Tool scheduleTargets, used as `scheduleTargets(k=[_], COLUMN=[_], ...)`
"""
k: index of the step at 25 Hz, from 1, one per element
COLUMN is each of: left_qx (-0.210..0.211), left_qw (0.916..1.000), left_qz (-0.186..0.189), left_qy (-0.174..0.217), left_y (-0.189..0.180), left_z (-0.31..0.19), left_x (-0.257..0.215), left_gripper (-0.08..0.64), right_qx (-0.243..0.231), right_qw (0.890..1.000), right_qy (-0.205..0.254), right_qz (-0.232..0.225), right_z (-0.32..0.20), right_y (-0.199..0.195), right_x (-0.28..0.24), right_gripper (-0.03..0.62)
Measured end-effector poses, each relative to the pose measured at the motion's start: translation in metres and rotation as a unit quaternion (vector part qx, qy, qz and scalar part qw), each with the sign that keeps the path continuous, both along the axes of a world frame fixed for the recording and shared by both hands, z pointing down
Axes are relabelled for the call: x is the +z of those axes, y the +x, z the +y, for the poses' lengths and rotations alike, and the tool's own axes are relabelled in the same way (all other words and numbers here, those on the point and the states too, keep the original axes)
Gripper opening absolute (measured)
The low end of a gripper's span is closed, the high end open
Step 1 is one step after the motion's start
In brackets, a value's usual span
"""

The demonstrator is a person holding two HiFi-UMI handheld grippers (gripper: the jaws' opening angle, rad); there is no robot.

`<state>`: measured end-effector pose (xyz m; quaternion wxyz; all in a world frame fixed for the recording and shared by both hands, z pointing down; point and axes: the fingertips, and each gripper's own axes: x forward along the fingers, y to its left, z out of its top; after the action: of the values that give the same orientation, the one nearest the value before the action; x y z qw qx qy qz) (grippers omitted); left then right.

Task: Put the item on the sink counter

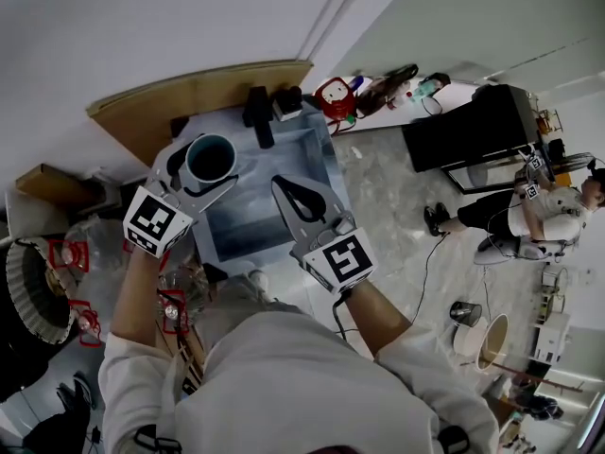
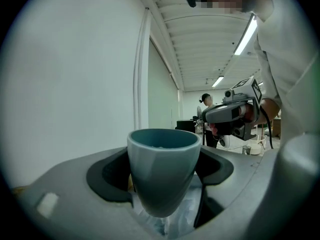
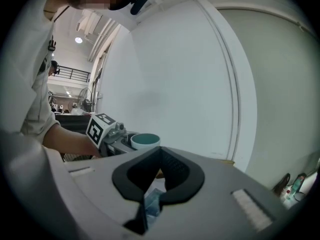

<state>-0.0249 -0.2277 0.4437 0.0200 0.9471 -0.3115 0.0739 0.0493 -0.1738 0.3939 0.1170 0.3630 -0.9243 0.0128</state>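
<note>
The teal cup (image 2: 163, 170) sat upright in the left gripper (image 1: 204, 168), whose jaws stood wide and were clamped on its tapered sides. From the head view it was over the rear left corner of the sink (image 1: 284, 159), near the black faucet (image 1: 257, 113). No view showed whether its base touched anything.

The likeliest trouble was the landing spot. The counter strip around the basin looked narrow at that corner, so a cup let go with part of its base past the edge would probably tip into the basin. The cup's shape added to this: it narrowed toward the bottom, so it stood on a small foot and could rock if set down tilted.

The grip was a second worry. The pads held a smooth, sloping wall, and a bump on the way down might push the cup up and out of the jaws before it was seated.

The surroundings left little room. The faucet stood just beside the cup — a drift toward it could knock the rim. The right gripper (image 1: 299, 202) hung over the basin with its jaws pressed together and nothing between them, near enough to get clipped if both hands moved at once. Clutter (image 1: 170, 301) lay crowded below the left arm, so a withdrawal that way risked snagging.
</note>
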Motion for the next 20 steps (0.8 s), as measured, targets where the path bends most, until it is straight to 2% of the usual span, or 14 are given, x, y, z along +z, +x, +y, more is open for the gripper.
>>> scheduleTargets(k=[17,20], left_qx=[0.006,0.005], left_qw=[0.9995,0.9993], left_qz=[-0.003,-0.001], left_qy=[-0.032,-0.036], left_y=[-0.002,-0.003], left_z=[-0.063,-0.075], left_x=[0.068,0.079], left_gripper=[0.385,0.385], right_qx=[0.007,0.004], right_qw=[1.000,1.000], right_qy=[-0.019,-0.018], right_qz=[-0.009,0.002], right_z=[-0.049,-0.057], right_y=[-0.012,-0.007], right_x=[0.021,0.032], right_gripper=[0.005,0.005])
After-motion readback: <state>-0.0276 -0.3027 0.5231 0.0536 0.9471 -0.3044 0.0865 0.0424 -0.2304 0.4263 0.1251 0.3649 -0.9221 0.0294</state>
